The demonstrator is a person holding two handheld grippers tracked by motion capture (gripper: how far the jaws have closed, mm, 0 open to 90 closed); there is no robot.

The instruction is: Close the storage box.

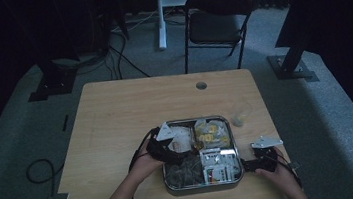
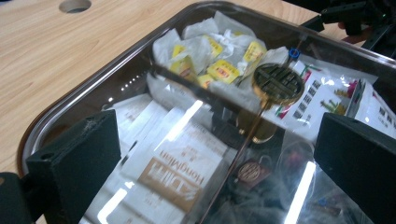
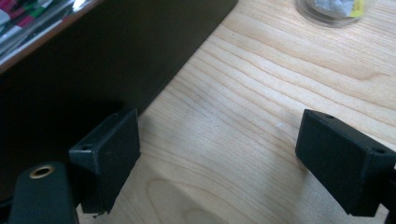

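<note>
A metal box (image 1: 194, 120) with several compartments of tea packets sits at the table's near middle. In the left gripper view a clear, reflective lid with a round gold knob (image 2: 278, 84) covers it. Under the lid lie yellow packets (image 2: 224, 70), white packets (image 2: 177, 172) and red-and-green printed ones (image 2: 327, 93). My left gripper (image 1: 181, 151) hovers over the box's left half, its jaws (image 2: 219, 140) wide open with nothing gripped. My right gripper (image 1: 246, 164) rests at the box's right side, open (image 3: 219, 158) over bare wood, next to the dark box wall (image 3: 93, 56).
A small glass cup (image 1: 238, 119) with something pale inside stands on the table just right of the box, also at the top of the right gripper view (image 3: 334, 9). The table has a cable hole (image 1: 201, 85) at the back. A black chair (image 1: 215, 19) stands beyond the table.
</note>
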